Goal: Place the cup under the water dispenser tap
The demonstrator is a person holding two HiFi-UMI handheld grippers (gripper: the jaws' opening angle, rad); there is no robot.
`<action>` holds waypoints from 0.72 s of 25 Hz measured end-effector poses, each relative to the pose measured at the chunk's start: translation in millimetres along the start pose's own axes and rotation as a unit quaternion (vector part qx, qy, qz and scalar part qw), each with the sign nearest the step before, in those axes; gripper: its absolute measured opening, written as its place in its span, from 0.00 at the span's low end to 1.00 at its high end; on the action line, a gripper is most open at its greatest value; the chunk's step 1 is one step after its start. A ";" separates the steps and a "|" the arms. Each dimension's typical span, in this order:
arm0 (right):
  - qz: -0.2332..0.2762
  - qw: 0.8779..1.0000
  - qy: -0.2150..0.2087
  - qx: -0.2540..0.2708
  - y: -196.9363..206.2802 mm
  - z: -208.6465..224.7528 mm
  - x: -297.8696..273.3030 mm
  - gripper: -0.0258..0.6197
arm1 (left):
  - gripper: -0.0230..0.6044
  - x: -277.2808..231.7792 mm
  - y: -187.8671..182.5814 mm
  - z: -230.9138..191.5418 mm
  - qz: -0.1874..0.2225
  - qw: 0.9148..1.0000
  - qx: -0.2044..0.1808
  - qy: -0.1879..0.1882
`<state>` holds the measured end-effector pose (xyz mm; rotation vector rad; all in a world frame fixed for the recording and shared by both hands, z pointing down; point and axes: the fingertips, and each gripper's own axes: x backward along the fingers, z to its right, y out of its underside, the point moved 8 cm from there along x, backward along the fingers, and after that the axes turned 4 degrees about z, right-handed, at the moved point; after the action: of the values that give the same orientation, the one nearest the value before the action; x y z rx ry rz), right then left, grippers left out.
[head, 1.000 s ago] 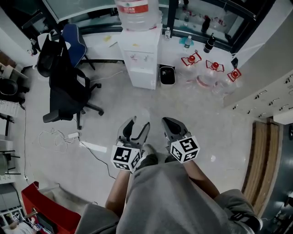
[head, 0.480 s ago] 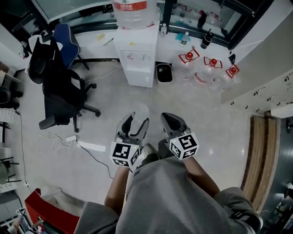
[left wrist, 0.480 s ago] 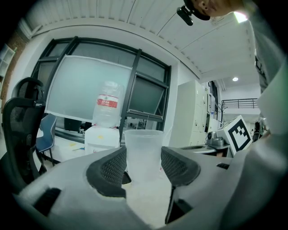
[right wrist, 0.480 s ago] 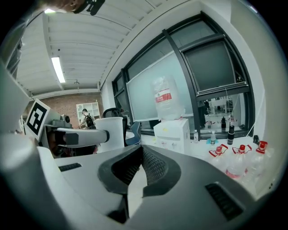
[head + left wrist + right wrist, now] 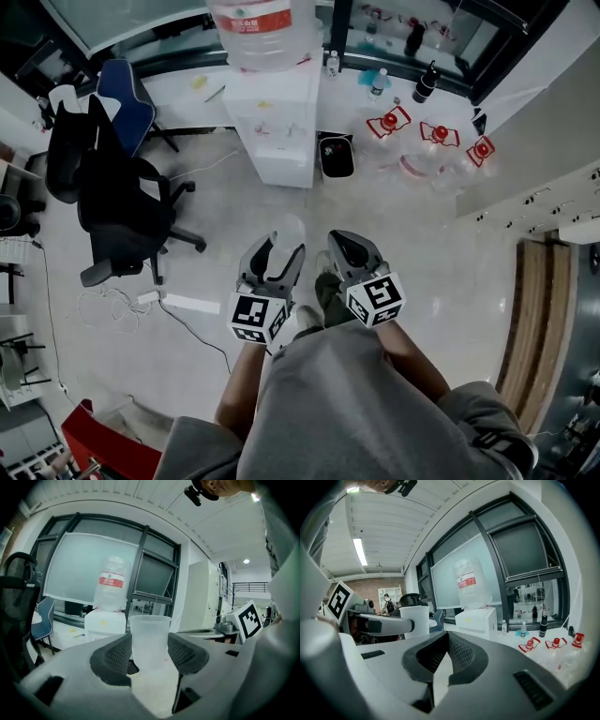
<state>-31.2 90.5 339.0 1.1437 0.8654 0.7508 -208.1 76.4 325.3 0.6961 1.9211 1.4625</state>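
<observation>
A translucent plastic cup (image 5: 149,637) stands upright between the pads of my left gripper (image 5: 149,654), which is shut on its lower half. In the head view that cup (image 5: 287,231) and the left gripper (image 5: 283,251) hover over the floor, well short of the white water dispenser (image 5: 278,131). The dispenser carries a large bottle (image 5: 255,28) with a red label. My right gripper (image 5: 345,247) is level beside the left one. Its pads meet at the tips with nothing between them (image 5: 447,639). The right gripper view shows the cup (image 5: 415,619) to its left and the dispenser (image 5: 477,620) ahead.
A black office chair (image 5: 120,211) and a blue one (image 5: 120,89) stand left of the dispenser. A black bin (image 5: 336,155) sits at its right side. Red-capped empty bottles (image 5: 436,136) lie on the floor further right. A power strip and cables (image 5: 155,281) trail on the left.
Both grippers have moved forward toward the dispenser, the cup still in the left one. The dispenser and chairs now sit lower and nearer in the head view.
</observation>
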 end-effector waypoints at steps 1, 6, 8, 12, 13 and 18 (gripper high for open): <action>-0.001 1.000 -0.001 0.000 -1.3 7.1 -7.7 0.06 | 0.41 -8.9 -1.4 -4.2 -0.002 1.000 0.000 -0.001; -0.003 1.000 -0.011 0.001 -10.8 44.8 -49.2 0.06 | 0.41 -55.3 -10.6 -27.1 -0.013 1.000 -0.003 -0.011; -0.005 1.000 -0.015 -0.001 -13.9 60.5 -64.0 0.06 | 0.41 -73.7 -12.9 -34.7 -0.020 1.000 -0.001 -0.020; -0.008 1.000 -0.024 -0.008 -16.1 87.5 -85.4 0.06 | 0.41 -107.3 -14.7 -44.5 -0.006 0.999 -0.008 -0.033; -0.008 1.000 -0.026 -0.011 -16.0 93.8 -89.4 0.06 | 0.41 -114.6 -14.3 -45.5 -0.005 0.999 -0.013 -0.034; -0.008 0.999 -0.030 -0.025 -12.2 122.6 -107.8 0.06 | 0.41 -146.5 -10.1 -49.3 -0.007 0.999 -0.027 -0.036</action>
<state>25.9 -59.8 369.5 1.1084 0.8013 0.7174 -147.0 -64.1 348.4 0.6995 1.8225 1.4546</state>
